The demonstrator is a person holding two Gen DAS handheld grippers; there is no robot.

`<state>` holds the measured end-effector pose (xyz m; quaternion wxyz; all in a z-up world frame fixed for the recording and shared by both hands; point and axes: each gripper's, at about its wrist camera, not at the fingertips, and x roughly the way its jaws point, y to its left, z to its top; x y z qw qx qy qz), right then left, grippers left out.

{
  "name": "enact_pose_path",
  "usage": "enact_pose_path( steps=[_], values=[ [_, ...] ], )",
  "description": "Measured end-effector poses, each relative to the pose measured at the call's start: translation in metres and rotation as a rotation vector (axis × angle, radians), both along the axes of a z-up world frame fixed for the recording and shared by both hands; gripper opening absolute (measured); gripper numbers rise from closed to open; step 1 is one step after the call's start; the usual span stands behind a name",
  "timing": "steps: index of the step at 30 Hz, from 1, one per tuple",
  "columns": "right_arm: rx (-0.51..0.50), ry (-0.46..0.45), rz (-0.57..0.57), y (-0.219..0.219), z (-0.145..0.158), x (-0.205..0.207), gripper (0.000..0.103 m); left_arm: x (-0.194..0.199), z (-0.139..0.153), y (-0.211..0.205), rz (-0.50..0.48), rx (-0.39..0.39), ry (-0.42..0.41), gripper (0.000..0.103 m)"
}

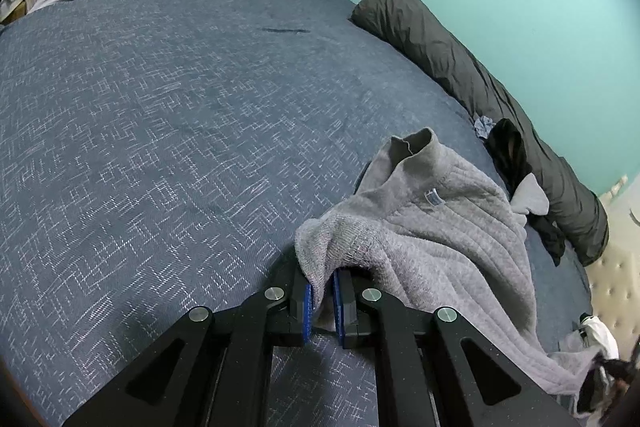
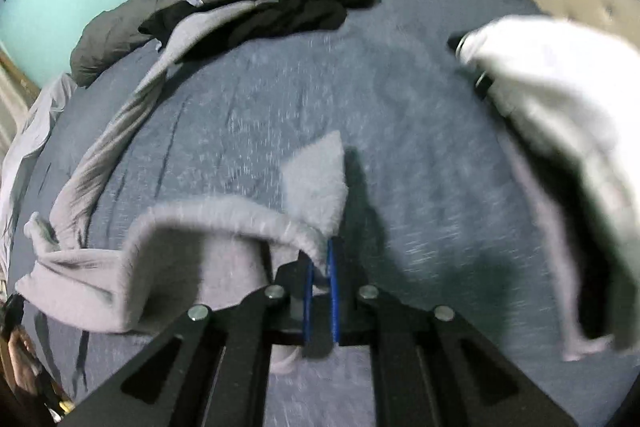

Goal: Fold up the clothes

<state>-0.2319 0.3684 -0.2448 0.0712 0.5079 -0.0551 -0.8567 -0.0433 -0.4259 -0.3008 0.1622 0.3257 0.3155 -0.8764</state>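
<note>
Left gripper [image 1: 323,293] clamped on a bunched edge of the grey sweater [image 1: 432,227], its body draping away to the claw's right over the blue bedspread [image 1: 160,127]. Right gripper [image 2: 320,267] pinches another edge, cloth sagging to its left. Soft, floppy knit, likely light; best held at hem corners

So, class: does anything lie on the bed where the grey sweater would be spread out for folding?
Nothing visible blocks it. Both tools, left and right, already grip the grey sweater. The blue bedcover ahead is bare; the black garment and white garment lie off to the edges.
</note>
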Motion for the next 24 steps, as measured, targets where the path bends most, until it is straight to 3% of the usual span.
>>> enact_pose_path(
  steps=[4,8,11,15,16,19,22,24],
  values=[
    [0.071,-0.018,0.033,0.015,0.052,0.010,0.006,0.001,0.000,-0.002,0.006,0.011,0.005,0.008],
    [0.120,-0.149,0.065,0.030,0.076,0.016,0.006,0.002,0.002,0.000,0.003,0.000,0.011,0.008],
    [0.158,-0.200,0.080,0.027,0.077,0.016,0.006,0.001,0.003,0.003,-0.003,-0.017,0.011,0.008],
    [0.223,-0.273,0.086,0.016,0.043,0.011,0.010,-0.001,0.003,0.003,-0.007,-0.029,0.007,0.008],
    [0.235,-0.259,0.084,0.013,0.033,0.009,0.013,-0.001,0.002,0.003,-0.008,-0.030,0.006,0.008],
    [0.273,-0.139,0.054,0.008,0.017,0.006,0.034,-0.003,0.002,0.003,-0.008,-0.034,0.005,0.008],
    [0.221,-0.046,0.021,0.016,0.018,0.010,0.035,-0.005,0.001,0.003,-0.011,-0.042,0.002,0.008],
    [0.172,0.002,0.003,0.027,0.021,0.014,0.042,-0.007,0.000,0.003,-0.010,-0.042,0.000,0.008]
  ],
)
